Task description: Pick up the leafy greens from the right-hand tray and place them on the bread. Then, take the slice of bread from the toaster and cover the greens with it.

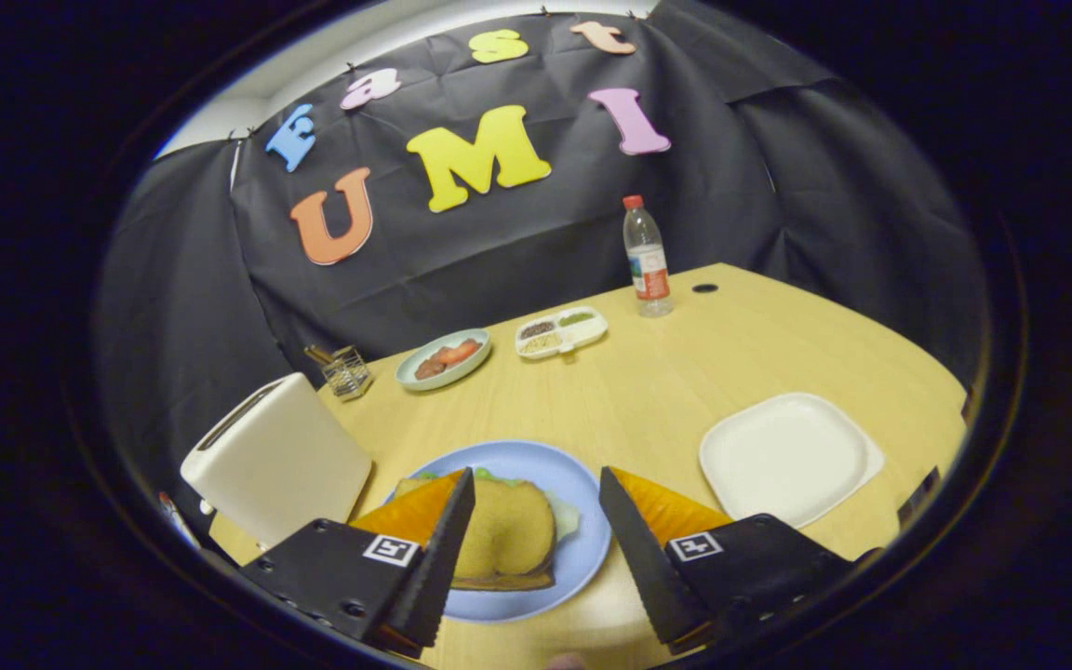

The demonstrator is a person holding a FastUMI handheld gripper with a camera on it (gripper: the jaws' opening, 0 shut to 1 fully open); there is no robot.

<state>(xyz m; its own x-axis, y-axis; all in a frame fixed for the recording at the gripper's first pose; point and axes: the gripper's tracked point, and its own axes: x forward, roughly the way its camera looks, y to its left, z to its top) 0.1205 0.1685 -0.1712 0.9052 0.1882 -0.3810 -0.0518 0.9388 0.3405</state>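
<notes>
Hovering over the sandwich (506,540), my gripper (536,549) wide, holding nothing; I should lift straight, leaving bread square on greens (562,514).

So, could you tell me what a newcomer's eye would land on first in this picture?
First, the stacked sandwich on the blue plate, greens peeking out under the top slice, lying between the open fingers of the hand-held gripper. Next, the white toaster beside the plate and the bare white tray on the other side. Beyond them, a water bottle stands at the table's far edge.
</notes>
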